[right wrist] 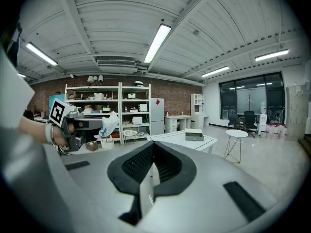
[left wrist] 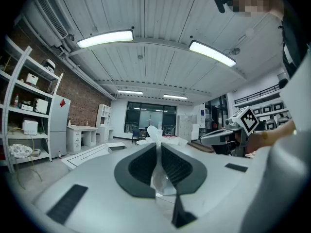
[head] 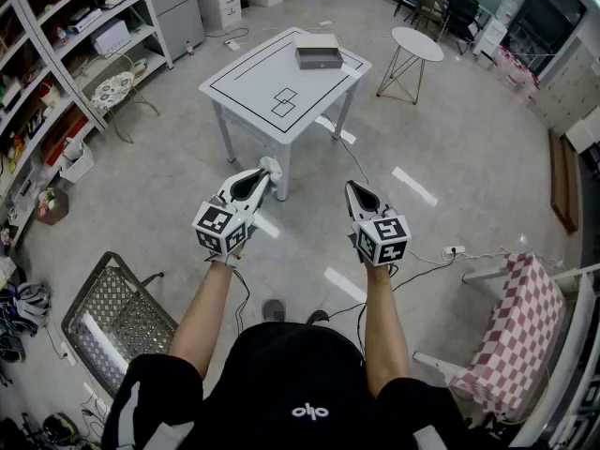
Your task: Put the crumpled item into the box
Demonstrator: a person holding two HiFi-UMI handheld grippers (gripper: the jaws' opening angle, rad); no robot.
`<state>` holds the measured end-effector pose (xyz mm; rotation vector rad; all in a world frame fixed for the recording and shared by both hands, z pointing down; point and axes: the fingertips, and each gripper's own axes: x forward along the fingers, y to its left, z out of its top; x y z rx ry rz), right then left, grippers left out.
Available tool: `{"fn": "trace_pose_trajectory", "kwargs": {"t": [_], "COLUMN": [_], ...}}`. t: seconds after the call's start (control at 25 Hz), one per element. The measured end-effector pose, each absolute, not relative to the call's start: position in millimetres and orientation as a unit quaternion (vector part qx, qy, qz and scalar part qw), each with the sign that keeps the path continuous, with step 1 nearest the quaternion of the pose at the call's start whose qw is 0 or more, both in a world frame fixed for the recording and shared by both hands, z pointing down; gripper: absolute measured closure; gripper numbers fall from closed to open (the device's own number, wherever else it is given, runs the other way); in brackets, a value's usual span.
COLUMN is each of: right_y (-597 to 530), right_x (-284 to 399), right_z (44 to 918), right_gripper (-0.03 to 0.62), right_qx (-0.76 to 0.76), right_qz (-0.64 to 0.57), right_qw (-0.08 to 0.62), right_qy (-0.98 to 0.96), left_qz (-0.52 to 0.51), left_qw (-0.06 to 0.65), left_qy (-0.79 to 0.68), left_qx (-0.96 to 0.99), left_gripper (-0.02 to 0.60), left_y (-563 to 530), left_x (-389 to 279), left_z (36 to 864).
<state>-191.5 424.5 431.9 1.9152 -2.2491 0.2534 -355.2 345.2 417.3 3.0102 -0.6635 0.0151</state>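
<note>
the box sits at the white surface's far edge. left gripper jaws pinch the crumpled item; right gripper jaws pressed together. shelves line the left wall.

Crumpled item mostly hidden in the jaws
Only a white tuft of the crumpled item shows past the left gripper, the rest pinched out of sight between its jaws. The box on the far table is too small to show its inside. The left shelves and the right checked chair run off the picture's edges.
</note>
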Motion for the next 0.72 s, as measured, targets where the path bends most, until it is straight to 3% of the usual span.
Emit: {"fn": "trace_pose_trajectory", "kwargs": {"t": [0.72], "right_y": [422.7], "right_x": [-204.5], "right_z": [440.7], "right_gripper": [0.585], "right_qx": [0.68], "right_qz": [0.098], "right_qw": [0.074], "right_qy": [-0.723], "left_qz": [0.01], "left_qw": [0.049], "left_qy": [-0.187], "left_qx": [0.981], "left_gripper": [0.551], "left_y": [315.4], "left_x": [-373.1], "left_z": [440.6]}}
